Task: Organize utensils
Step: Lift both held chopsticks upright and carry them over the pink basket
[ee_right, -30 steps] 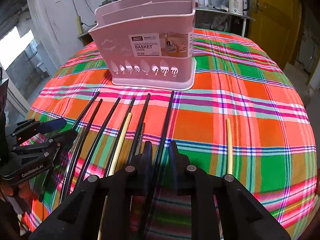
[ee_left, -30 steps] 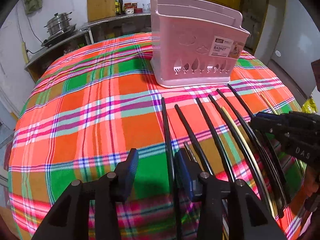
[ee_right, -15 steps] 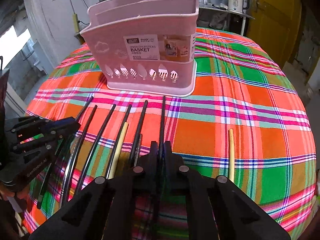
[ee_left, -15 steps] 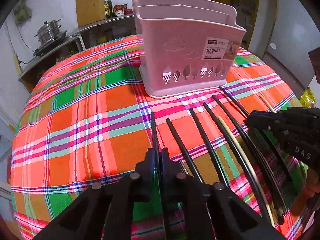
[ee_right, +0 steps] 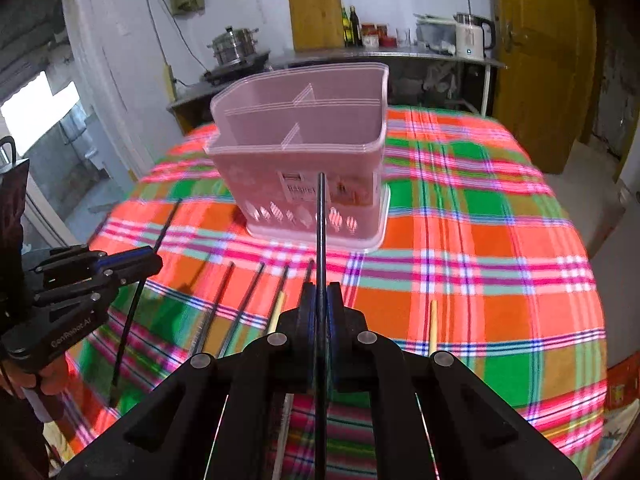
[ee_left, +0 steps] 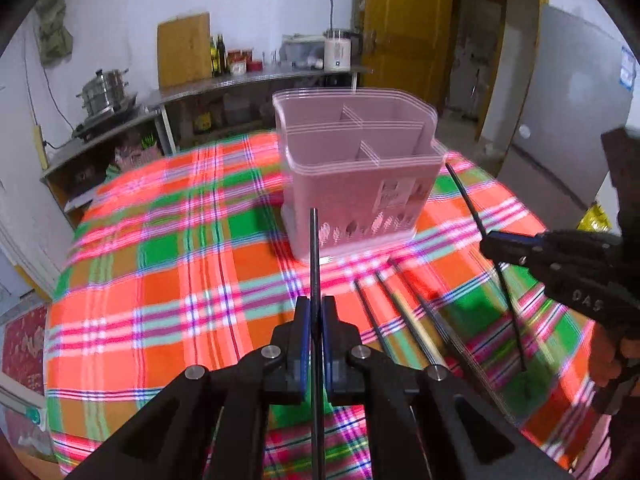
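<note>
A pink compartmented utensil basket (ee_left: 360, 168) (ee_right: 304, 148) stands on the plaid tablecloth. My left gripper (ee_left: 315, 312) is shut on a black chopstick (ee_left: 314, 256), held above the cloth and pointing at the basket. My right gripper (ee_right: 320, 292) is shut on another black chopstick (ee_right: 321, 224), likewise lifted. Each gripper shows in the other's view: the right gripper (ee_left: 492, 242) at the right edge, the left gripper (ee_right: 154, 258) at the left edge, each with its stick angled up. Several black chopsticks (ee_right: 244, 300) and two pale ones (ee_right: 433, 322) lie in a row on the cloth below.
The round table's plaid cloth (ee_left: 160, 280) drops off at its edges on all sides. Behind stand a metal counter (ee_left: 240, 84) with a steamer pot, bottles, a cutting board and a kettle (ee_right: 474, 40), plus a yellow door (ee_right: 544, 52).
Both grippers closed on one black chopstick each and then rose, lifting the sticks off the cloth. The basket's open top with its dividers has come into view.
</note>
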`<action>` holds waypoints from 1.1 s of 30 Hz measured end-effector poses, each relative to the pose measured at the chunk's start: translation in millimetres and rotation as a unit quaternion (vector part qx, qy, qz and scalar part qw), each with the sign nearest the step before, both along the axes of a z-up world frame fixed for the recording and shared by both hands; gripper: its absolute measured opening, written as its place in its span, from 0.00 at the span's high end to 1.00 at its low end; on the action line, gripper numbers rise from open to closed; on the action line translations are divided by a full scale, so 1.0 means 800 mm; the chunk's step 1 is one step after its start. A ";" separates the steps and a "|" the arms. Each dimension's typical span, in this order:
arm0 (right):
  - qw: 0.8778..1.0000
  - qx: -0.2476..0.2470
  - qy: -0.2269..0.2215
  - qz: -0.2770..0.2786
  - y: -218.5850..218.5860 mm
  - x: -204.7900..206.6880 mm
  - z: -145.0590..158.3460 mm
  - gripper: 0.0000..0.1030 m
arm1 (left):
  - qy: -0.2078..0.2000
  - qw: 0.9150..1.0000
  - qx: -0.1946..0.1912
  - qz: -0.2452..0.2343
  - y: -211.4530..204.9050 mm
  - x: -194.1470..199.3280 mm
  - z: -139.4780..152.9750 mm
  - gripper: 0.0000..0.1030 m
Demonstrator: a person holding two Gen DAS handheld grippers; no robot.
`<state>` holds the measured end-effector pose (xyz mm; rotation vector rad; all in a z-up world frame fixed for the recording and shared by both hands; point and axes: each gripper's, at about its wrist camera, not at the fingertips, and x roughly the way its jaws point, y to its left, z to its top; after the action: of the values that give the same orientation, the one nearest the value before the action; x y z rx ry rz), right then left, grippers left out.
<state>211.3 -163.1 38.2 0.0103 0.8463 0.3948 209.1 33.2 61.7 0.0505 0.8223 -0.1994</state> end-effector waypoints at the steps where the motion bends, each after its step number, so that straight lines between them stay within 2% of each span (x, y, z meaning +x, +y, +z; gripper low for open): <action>1: 1.000 0.004 -0.005 0.001 0.000 -0.001 0.006 0.95 | -0.009 1.000 -0.005 0.000 0.001 -0.003 0.010 0.95; 8: 0.999 0.023 -0.049 -0.002 -0.008 -0.020 0.053 0.95 | -0.055 0.998 -0.019 -0.001 0.005 -0.022 0.073 0.95; 16: 0.995 0.035 -0.092 -0.008 -0.014 -0.034 0.098 0.95 | -0.082 0.996 -0.022 0.001 0.004 -0.024 0.123 0.95; 27: 0.992 0.051 -0.117 -0.013 -0.014 -0.020 0.130 0.95 | -0.071 0.996 -0.055 -0.008 0.000 0.014 0.159 0.95; 33: 0.989 0.065 -0.133 -0.013 -0.009 0.001 0.152 0.95 | -0.081 0.995 -0.066 -0.003 0.000 0.040 0.188 0.95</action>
<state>211.9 -170.0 160.2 0.0876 0.5562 0.4160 241.2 33.4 212.1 -0.0539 0.6453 -0.2523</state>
